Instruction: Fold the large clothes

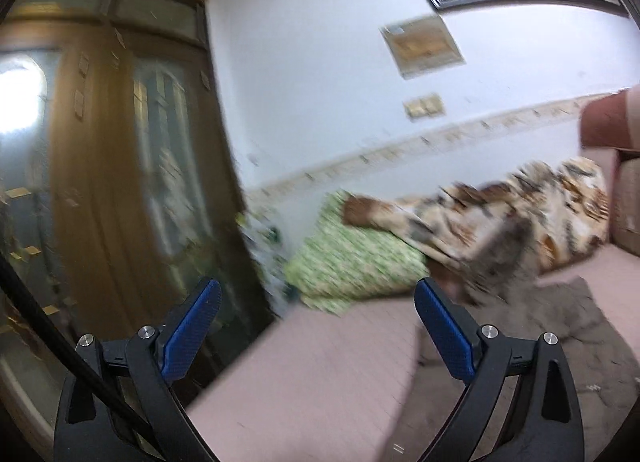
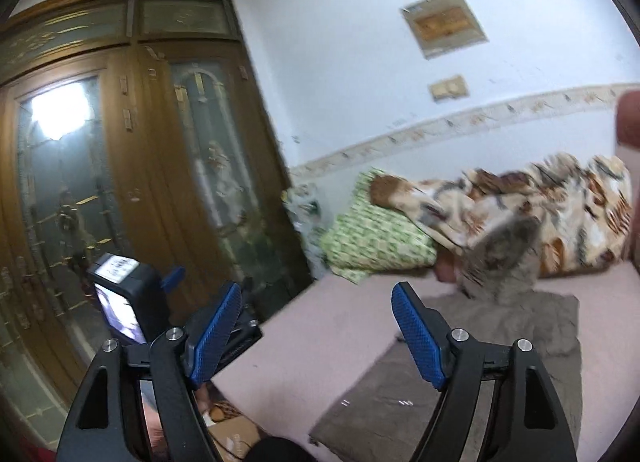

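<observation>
A grey-brown garment (image 2: 472, 366) lies folded flat on the pink bed (image 2: 320, 342), below and right of my right gripper (image 2: 316, 338). It also shows in the left wrist view (image 1: 532, 362), at the lower right. My left gripper (image 1: 318, 326) is open and empty, held above the bed's left part. My right gripper is open and empty too, raised above the garment. The left gripper's body (image 2: 128, 302) shows at the left of the right wrist view.
A patterned beige-brown blanket (image 2: 540, 218) and a green patterned pillow (image 2: 376, 238) lie at the bed's far end. A tall wooden wardrobe (image 2: 120, 166) stands at the left. A white wall (image 2: 360, 62) lies ahead. A cardboard box (image 2: 236, 434) sits on the floor.
</observation>
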Motion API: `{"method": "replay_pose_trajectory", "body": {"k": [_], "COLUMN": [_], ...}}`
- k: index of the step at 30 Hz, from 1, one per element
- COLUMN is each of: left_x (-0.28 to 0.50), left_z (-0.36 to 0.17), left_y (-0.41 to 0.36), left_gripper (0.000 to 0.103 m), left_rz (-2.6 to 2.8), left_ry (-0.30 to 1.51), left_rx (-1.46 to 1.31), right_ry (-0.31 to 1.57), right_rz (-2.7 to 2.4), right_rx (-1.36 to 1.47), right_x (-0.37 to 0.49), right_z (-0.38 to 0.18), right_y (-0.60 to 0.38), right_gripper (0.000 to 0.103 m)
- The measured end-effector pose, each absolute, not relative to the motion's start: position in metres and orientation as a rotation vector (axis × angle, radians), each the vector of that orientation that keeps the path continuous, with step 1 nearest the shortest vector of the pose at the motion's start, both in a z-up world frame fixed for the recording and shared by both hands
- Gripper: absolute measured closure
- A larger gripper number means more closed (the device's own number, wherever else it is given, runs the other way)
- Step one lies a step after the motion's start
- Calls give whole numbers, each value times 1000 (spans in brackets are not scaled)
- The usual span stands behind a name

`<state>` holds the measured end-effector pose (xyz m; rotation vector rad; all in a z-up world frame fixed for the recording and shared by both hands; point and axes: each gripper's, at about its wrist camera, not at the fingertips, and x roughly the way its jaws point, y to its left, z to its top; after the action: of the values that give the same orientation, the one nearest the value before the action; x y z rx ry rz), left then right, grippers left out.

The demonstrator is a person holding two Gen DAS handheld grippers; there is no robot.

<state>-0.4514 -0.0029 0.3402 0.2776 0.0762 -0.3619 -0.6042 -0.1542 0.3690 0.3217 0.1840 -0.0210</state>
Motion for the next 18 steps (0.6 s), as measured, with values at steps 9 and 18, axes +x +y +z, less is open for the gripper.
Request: {"method": "replay_pose_trajectory", "body": {"k": [9, 18], "left_x": [-415, -376], "left_z": [224, 97], "left_y": [-74, -123], "left_gripper": [6, 6], "left_rz": [-540, -546], "left_ry": [450, 707], "left_rx": [348, 409], "right_ry": [346, 577], "right_rz": [-211, -438], "right_rx": [428, 484], "right_x": [-597, -591], "right_z": [270, 147], "right_y": [-228, -293], "right_gripper": [21, 21]}}
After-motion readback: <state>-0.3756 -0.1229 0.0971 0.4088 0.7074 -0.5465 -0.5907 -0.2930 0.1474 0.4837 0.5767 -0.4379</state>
